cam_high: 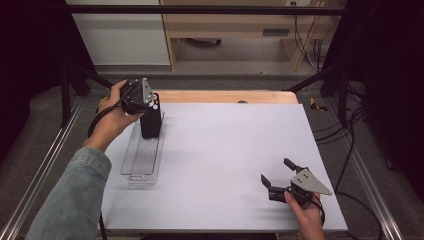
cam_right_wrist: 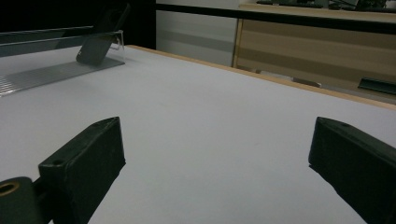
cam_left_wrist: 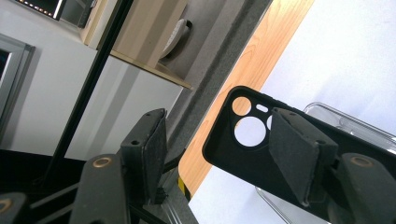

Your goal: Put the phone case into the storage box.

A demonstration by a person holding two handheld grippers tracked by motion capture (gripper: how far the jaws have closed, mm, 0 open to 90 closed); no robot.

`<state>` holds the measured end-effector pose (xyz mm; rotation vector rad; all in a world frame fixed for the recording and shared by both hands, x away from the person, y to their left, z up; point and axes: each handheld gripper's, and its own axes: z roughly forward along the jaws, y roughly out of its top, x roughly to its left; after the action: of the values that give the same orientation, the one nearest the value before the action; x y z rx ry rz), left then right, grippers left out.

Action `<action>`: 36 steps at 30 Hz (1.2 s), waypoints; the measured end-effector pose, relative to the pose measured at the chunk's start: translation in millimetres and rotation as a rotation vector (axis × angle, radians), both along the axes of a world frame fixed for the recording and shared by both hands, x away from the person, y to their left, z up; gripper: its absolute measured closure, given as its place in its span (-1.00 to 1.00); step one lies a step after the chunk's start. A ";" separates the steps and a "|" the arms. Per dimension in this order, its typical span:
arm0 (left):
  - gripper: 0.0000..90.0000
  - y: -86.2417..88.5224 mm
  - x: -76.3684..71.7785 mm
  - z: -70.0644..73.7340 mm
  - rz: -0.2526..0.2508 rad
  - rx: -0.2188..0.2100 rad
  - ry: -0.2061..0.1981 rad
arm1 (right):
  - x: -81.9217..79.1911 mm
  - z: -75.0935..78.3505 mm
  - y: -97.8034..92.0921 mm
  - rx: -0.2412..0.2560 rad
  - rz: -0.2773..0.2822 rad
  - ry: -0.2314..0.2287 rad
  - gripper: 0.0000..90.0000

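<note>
**Phone case at the far end of the tray, left gripper beside it**

We note a black phone case (cam_high: 150,120) standing on end in the far end of a clear plastic tray (cam_high: 141,159). The tray lies lengthwise along the left edge of the table (cam_high: 225,150), its far end near the far left corner. In the right gripper view the case (cam_right_wrist: 98,39) leans tilted against the tray's end wall (cam_right_wrist: 119,39).

Left gripper (cam_high: 139,96): held in the person's left hand (cam_high: 114,117) over the far left corner, right at the top of the case. In the left gripper view its jaws stand well apart. One pad (cam_left_wrist: 299,151) lies in front of the case (cam_left_wrist: 243,149); the other pad (cam_left_wrist: 152,149) is off to the side with open space between it and the case. We cannot tell whether the near pad touches the case. The camera cut-outs of the case face the lens. Nothing is clamped.

Right gripper (cam_high: 276,171): held in the right hand (cam_high: 307,212) near the near right corner of the table, low over the surface, jaws spread wide. In the right gripper view bare table top (cam_right_wrist: 210,140) lies between the jaws. It is well apart from the tray and case.

A denim sleeve (cam_high: 75,195) covers the left forearm.
</note>
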<state>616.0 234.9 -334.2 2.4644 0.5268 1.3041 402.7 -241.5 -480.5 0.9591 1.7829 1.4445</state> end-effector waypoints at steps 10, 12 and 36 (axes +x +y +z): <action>-0.28 0.4 -1.3 -5.8 0.004 0.020 0.008 | 0.0 0.0 0.1 0.000 0.001 0.000 -0.91; -0.34 0.0 -1.6 -7.0 0.005 0.018 0.009 | 0.2 -0.1 0.5 -0.001 0.003 -0.001 -0.91; -0.73 -3.6 -1.3 -22.9 0.026 -0.010 0.068 | 0.1 0.1 0.7 0.001 0.004 0.000 -0.92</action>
<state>614.7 231.3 -357.1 2.5091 0.5817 1.2286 402.7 -240.8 -480.5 0.9564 1.7852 1.4475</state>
